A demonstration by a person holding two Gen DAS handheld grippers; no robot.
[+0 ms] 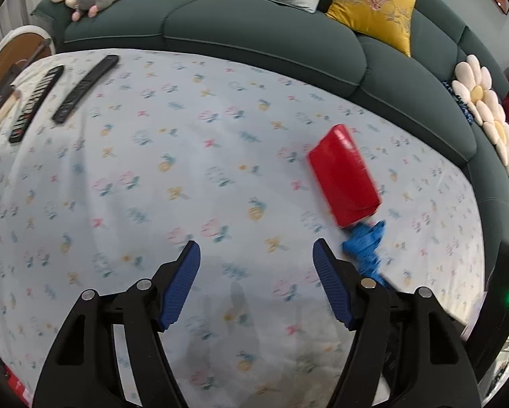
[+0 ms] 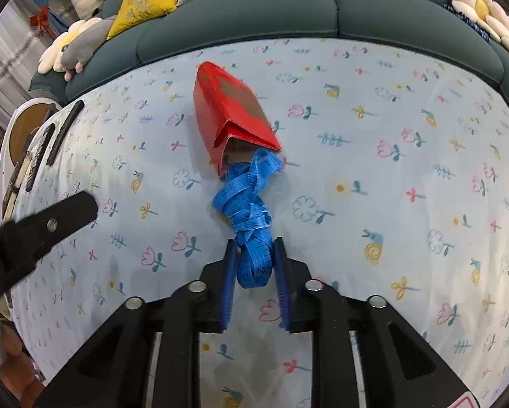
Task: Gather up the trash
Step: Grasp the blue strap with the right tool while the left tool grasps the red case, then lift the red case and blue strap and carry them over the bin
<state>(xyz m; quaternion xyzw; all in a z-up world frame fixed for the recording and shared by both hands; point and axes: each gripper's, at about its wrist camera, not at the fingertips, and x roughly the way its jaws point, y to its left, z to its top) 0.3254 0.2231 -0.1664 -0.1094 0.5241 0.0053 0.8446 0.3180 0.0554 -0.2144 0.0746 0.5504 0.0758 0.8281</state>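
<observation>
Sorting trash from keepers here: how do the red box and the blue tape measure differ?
The red box is a stiff folded carton lying flat with one end open; the blue tape measure is a limp tangled bundle. The box lies free; the right tongs grip the tape's near end. Both rest on the floral cloth, touching.

My left gripper [image 1: 257,250] and right gripper [image 2: 254,250]: matt black plastic arms, ribbed blue pads, bright metal pivot pins. Tablecloth [image 1: 186,156]: thin printed cloth, matt, lightly creased. Red box [image 2: 234,115]: folded card, glossy outside, dull brown inside. Blue measuring tape [image 2: 251,210]: soft, flexible, with a slight sheen, pressed between my right pads. Sofa [image 1: 261,37]: dark green matt woven upholstery.
</observation>
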